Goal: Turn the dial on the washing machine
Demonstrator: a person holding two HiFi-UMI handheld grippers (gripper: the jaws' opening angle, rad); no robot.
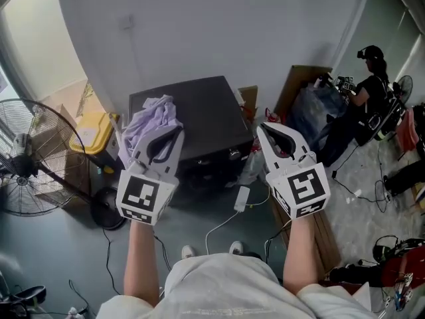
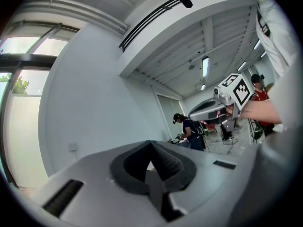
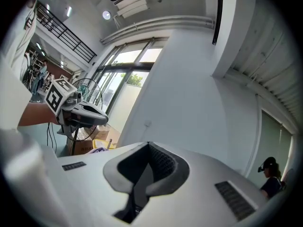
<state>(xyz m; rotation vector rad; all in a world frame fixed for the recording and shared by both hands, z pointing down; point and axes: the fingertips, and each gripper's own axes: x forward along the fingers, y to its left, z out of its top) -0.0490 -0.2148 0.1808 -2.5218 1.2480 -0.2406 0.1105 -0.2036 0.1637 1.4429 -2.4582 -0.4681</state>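
Two forearms point(image 1: 142, 258) raised, parallel | left tool point(image 1: 171, 133) pressed together | right tool point(image 1: 264, 130) pressed together

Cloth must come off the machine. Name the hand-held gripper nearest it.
The left hand-held gripper: it overlaps the lavender cloth in the head view; the right hand-held gripper shows clear of it.

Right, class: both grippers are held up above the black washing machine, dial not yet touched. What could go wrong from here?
1. The left gripper and right gripper both have jaws together, empty; pushed at the dial like that, they would likely slip off rather than grasp it.
2. The lavender cloth heaped on the washing machine could snag the left gripper on its way down.
3. A white cable trails across the floor by the person's feet: a possible trip.
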